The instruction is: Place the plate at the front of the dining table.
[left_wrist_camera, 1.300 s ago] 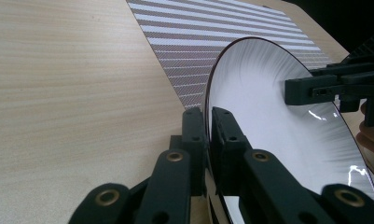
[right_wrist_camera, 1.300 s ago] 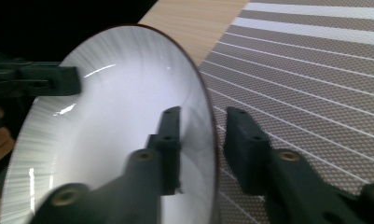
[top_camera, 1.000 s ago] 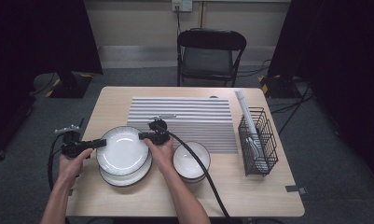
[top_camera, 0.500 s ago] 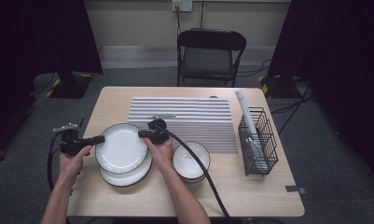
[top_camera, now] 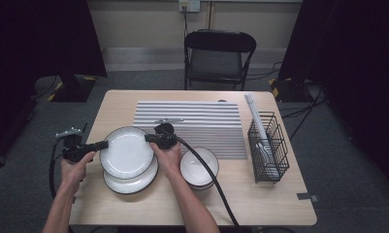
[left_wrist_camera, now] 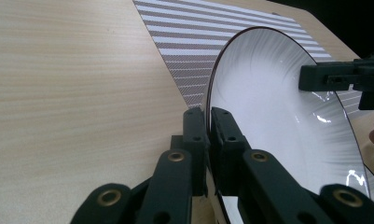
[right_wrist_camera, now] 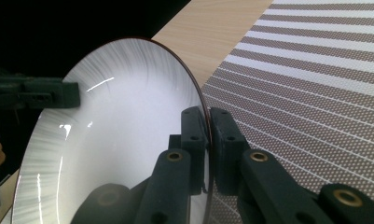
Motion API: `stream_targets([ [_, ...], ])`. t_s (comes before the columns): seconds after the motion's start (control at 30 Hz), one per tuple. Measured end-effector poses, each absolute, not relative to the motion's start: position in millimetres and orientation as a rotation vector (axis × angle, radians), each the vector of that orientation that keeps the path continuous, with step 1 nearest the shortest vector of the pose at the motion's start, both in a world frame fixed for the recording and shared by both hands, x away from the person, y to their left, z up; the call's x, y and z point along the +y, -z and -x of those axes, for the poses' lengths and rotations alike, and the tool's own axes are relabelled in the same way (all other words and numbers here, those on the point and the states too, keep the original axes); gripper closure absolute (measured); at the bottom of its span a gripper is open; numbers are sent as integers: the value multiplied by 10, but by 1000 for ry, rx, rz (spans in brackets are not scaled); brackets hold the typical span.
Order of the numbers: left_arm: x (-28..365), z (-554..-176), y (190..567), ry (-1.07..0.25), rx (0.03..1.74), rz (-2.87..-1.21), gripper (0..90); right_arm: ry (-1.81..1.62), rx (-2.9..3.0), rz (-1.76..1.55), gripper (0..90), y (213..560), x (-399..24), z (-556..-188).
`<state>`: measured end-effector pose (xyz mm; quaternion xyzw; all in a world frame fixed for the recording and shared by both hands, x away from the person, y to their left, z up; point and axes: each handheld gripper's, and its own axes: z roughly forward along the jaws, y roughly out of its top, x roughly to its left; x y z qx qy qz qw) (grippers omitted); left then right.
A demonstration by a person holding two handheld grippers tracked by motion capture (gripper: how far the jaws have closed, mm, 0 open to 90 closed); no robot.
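Table [top_camera: 134, 213]: light wood top, person seated at its near edge, both forearms coming in from the near side.

Striped mat [top_camera: 202, 127]: grey and white bands, lying flat across the far middle of the table.

Wire rack [top_camera: 267, 148]: black, standing at the right end of the table, just beside the mat; pale flat pieces stand in it, too small to tell apart.

Upper plate [top_camera: 127, 152]: white with a dark rim and fine ribbing, at the near left of the table, held between both grippers above a second plate [top_camera: 129, 182] of the same pattern, which lies flat on the table and shows at the near side beneath it. In the gripper views the upper plate's far side is tilted up.

Bowl [top_camera: 198, 167]: white, dark-rimmed, on the table just right of the plates, near the mat's near edge.

Left gripper [top_camera: 103, 144]: jaws clamped on the upper plate's left rim; in the left gripper view [left_wrist_camera: 208, 140] the rim sits pinched between the two black pads.

Right gripper [top_camera: 148, 138]: jaws clamped on the upper plate's right rim; the right gripper view [right_wrist_camera: 208, 140] shows the rim gripped between the pads, the mat beyond it.
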<state>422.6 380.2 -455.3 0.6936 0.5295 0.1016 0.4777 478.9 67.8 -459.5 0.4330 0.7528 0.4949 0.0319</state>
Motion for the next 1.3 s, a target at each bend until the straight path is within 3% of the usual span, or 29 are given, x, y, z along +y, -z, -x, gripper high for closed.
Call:
stream_targets([
  [1.07, 3783, -4203, 4606, -237, 1295, -1672, 858, -1556, 2389, -1459, 825, 4699, 656, -4817],
  [1.17, 3796, -4206, 4606, -213, 1300, -1675, 848, -1558, 2382, -1450, 835, 4695, 648, -4817],
  [1.2, 3800, -4191, 4621, -205, 1312, -1684, 772, -1561, 2373, -1456, 843, 4686, 648, -4816],
  [1.3, 3816, -4178, 4638, -170, 1313, -1689, 769, -1561, 2370, -1456, 845, 4683, 647, -4816],
])
